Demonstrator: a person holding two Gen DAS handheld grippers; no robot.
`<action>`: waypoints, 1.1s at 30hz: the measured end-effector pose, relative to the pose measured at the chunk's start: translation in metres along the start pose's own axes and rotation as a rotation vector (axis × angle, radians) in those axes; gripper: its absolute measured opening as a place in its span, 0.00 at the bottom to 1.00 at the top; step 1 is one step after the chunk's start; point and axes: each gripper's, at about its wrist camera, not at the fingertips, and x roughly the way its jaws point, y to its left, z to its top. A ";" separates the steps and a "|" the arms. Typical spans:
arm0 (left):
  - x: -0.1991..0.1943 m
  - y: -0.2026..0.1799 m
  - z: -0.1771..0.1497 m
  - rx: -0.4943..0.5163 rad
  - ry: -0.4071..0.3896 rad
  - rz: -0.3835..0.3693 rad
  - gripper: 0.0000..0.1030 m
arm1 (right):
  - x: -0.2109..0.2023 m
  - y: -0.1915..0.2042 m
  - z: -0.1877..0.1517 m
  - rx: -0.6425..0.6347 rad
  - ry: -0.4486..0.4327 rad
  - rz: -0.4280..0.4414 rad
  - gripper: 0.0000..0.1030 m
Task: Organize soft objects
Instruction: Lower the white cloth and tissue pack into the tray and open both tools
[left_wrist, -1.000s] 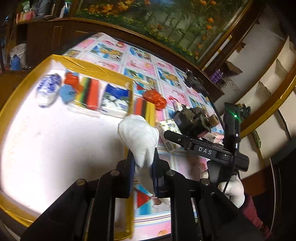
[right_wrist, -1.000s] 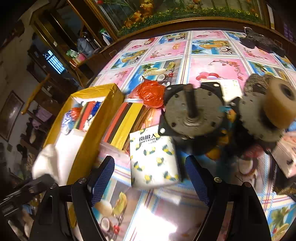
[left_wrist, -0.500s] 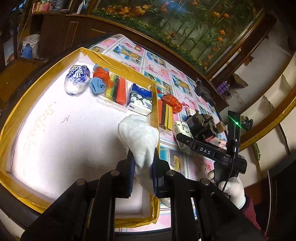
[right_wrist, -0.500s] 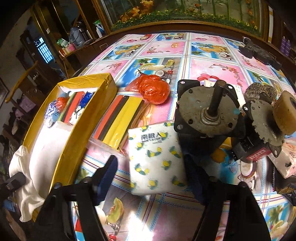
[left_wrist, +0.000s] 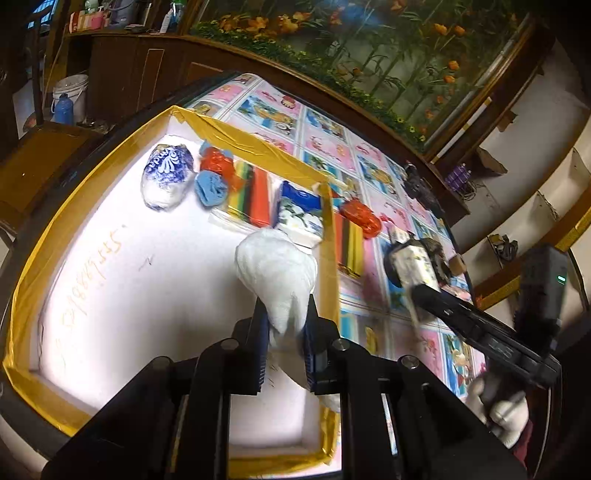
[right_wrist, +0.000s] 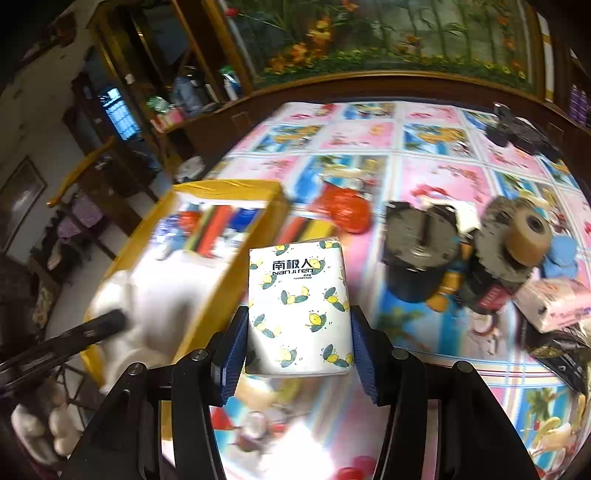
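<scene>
My left gripper (left_wrist: 284, 325) is shut on a white cloth (left_wrist: 277, 269) and holds it over the right side of the yellow-rimmed white box (left_wrist: 258, 147). The box holds a blue-white packet (left_wrist: 168, 177), a red bag (left_wrist: 218, 164), a blue cloth (left_wrist: 210, 190), a striped pack (left_wrist: 251, 195) and a tissue pack (left_wrist: 299, 218). My right gripper (right_wrist: 299, 332) is shut on a lemon-print tissue pack (right_wrist: 299, 306), lifted off the table beside the box (right_wrist: 229, 188); the pack also shows in the left wrist view (left_wrist: 413, 262).
On the patterned tablecloth (right_wrist: 424, 177) lie a red bag (right_wrist: 343, 210), a striped pack (left_wrist: 347, 240), a grey motor (right_wrist: 417, 254), a gear with a brown roller (right_wrist: 517, 240), a blue cloth (right_wrist: 561, 254) and a pink tissue pack (right_wrist: 557, 302). Black gear (right_wrist: 517, 129) sits far right.
My right gripper closed on the lemon-print tissue pack and lifted it off the table. My left gripper moved further over the box with the white cloth.
</scene>
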 end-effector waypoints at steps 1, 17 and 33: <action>0.004 0.003 0.004 -0.003 0.003 0.010 0.13 | 0.001 0.005 0.001 -0.005 0.004 0.022 0.50; 0.032 0.045 0.024 -0.058 0.037 0.005 0.26 | 0.086 0.070 0.043 -0.063 0.121 0.070 0.51; -0.005 0.034 0.009 -0.048 -0.020 0.041 0.51 | 0.066 0.079 0.024 -0.146 0.048 0.002 0.68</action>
